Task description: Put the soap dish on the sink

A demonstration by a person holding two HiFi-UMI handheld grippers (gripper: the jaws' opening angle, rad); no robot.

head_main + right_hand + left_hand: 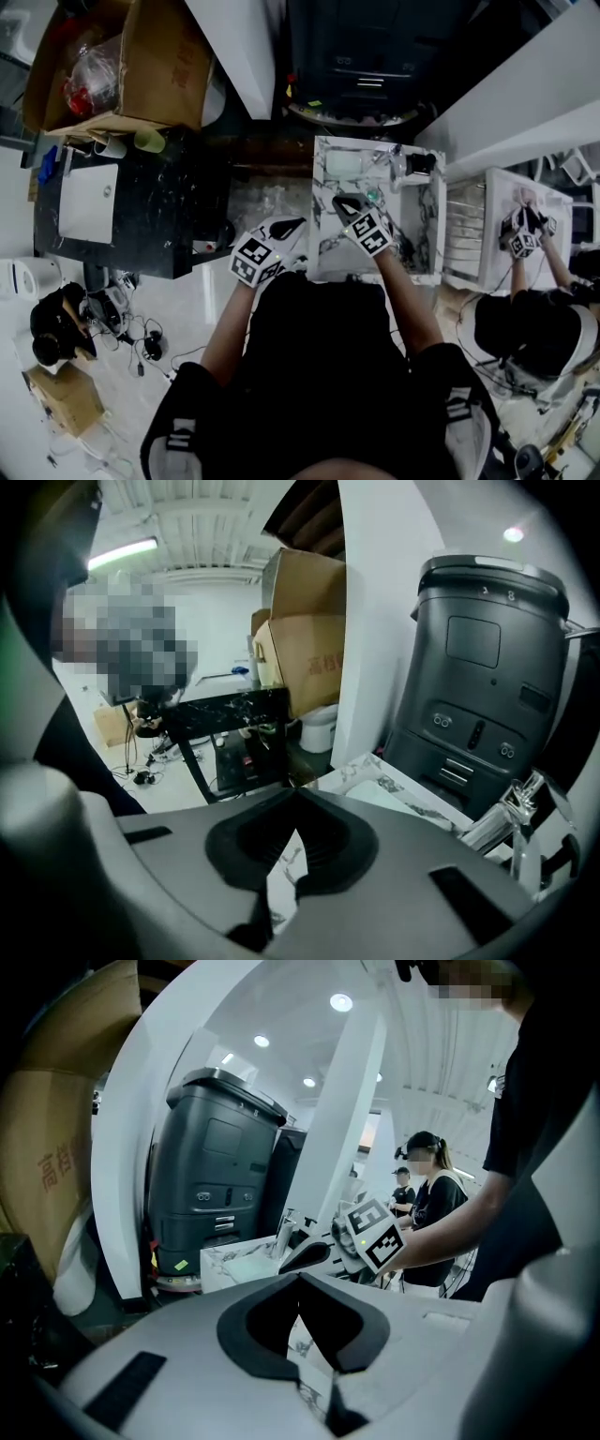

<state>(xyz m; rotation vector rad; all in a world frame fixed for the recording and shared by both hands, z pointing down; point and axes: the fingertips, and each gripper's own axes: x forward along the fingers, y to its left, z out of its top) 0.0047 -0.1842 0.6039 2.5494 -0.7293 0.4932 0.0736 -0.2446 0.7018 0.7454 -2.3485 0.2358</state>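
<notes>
Head view shows me the soap dish (343, 165) sitting on the marble sink (424, 225), far left corner. Left gripper (292, 225) and right gripper (343, 202) fingers are together, holding nothing.

Left tongs (289, 226), right tongs (346, 202): both closed.

- We see the sink (323, 253) of white, grey-veined stone, polished smooth.
- On the sink, a shiny metal faucet (511, 822).
- Behind the sink, a smooth dark plastic bin (478, 658).
- Left of the sink, a matt brown cardboard box (159, 56).
</notes>
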